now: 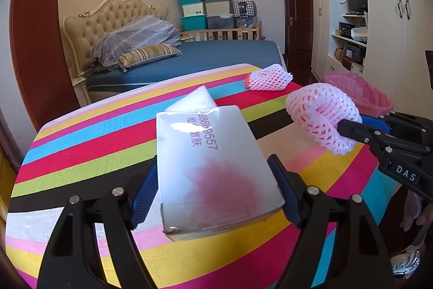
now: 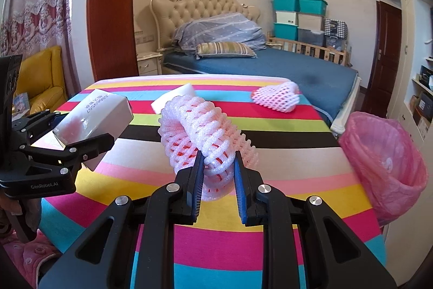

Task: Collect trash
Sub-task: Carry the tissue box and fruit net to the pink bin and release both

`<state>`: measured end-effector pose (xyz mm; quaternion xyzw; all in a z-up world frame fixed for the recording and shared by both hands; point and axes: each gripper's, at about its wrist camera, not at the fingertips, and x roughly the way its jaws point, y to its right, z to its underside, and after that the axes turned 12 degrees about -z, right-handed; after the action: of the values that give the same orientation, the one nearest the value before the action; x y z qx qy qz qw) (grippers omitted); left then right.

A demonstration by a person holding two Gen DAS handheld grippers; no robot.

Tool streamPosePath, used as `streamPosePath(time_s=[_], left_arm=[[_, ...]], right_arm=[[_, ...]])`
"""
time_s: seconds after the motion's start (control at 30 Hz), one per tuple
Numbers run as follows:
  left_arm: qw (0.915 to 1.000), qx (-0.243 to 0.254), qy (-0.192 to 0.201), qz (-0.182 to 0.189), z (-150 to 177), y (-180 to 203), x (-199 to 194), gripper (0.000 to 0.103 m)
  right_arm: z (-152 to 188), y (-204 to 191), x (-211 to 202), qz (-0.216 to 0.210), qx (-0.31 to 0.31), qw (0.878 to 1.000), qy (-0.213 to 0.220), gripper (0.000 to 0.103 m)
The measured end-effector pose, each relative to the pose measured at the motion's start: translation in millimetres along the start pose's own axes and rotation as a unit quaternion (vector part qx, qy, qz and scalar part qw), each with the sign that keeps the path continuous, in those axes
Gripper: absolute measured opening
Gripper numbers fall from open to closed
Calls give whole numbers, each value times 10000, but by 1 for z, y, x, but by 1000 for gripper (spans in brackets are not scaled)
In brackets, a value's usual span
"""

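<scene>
My left gripper (image 1: 215, 167) is shut on a white tissue pack (image 1: 213, 164) with printed digits, held above the striped table (image 1: 81, 153). In the right wrist view the same tissue pack (image 2: 94, 115) hangs at the left in the left gripper (image 2: 89, 132). My right gripper (image 2: 217, 161) is shut on a pink foam fruit net (image 2: 200, 129), lifted over the table (image 2: 284, 175); from the left wrist that held net (image 1: 322, 115) and the right gripper (image 1: 351, 129) show at the right. A second pink foam net (image 2: 276, 96) (image 1: 268, 77) lies at the table's far right. A white foam block (image 2: 173, 98) (image 1: 190, 99) lies mid-table.
A bin lined with a pink bag (image 2: 384, 159) (image 1: 360, 94) stands off the table's right edge. Behind the table is a bed with a blue cover (image 2: 270, 64). A yellow armchair (image 2: 40, 80) is at the left, and wardrobes and shelves (image 1: 351, 39) line the right wall.
</scene>
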<state>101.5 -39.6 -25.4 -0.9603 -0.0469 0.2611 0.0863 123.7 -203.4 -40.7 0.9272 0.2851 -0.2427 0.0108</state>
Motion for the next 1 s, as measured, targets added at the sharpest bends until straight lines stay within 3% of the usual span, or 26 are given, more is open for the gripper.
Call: streamPosePath(time_s=[0.57,1.0], left_arm=[[9946,584,361,773,-43,86,3,75],[9826,831,196,1649,-97,181,39,75]], right_arm=[[2,75,-57,713,538,9950,458,22],[4,159,-93,1387,915,9837,690,22]])
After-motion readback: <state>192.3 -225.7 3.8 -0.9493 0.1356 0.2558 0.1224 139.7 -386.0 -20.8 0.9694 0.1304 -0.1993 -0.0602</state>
